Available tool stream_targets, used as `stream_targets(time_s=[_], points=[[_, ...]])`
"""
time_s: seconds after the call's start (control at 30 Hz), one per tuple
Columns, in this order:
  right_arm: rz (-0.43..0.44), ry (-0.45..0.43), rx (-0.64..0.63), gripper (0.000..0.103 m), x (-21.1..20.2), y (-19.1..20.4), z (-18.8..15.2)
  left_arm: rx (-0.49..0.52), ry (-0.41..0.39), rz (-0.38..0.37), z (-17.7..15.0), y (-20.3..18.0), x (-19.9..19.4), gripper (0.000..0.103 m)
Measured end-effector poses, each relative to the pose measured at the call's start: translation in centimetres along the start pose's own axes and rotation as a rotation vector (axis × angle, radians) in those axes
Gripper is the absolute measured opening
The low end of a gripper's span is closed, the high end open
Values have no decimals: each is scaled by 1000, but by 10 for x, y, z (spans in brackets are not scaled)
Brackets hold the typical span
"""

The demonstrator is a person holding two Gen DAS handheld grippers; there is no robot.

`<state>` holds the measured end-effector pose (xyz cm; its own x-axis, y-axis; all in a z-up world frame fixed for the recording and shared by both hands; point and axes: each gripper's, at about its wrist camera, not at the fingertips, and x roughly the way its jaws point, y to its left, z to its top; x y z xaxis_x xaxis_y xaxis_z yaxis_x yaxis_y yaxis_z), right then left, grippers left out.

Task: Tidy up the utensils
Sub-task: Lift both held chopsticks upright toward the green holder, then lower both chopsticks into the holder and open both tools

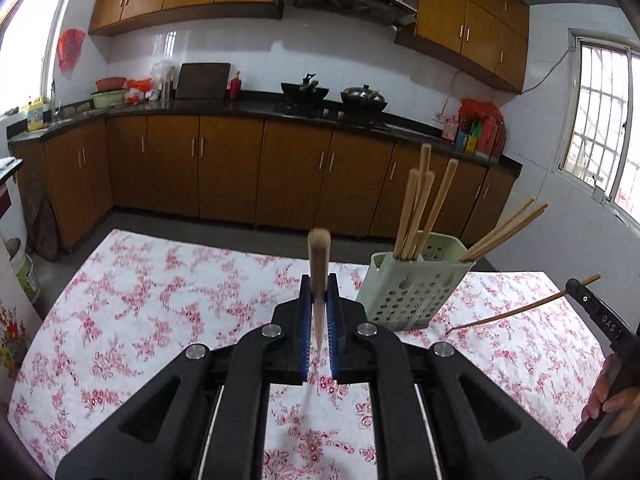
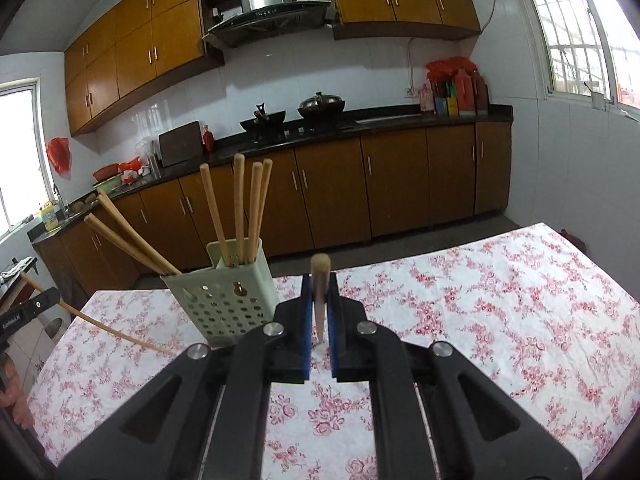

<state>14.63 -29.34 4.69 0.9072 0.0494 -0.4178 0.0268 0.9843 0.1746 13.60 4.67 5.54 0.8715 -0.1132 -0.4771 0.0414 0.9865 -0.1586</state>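
Grippers left (image 1: 319, 300) and right (image 2: 319, 300) each pinch 1 chopstick beside the green holder (image 1: 412, 284).

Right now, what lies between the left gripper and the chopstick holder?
Only flowered tablecloth. In the left wrist view the left gripper, shut on a chopstick, sits just left of the holder, with nothing between them.
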Motion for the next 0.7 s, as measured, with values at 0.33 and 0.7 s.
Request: stream_targets(time_s=[0.33,0.7], points=[[17,-22,-21,8,-5,4,12,22,-12,-14,4,-6,-1,7],[170,-125,19,8,-43,18,62,58,-120,-93,36,-36,-30,7]])
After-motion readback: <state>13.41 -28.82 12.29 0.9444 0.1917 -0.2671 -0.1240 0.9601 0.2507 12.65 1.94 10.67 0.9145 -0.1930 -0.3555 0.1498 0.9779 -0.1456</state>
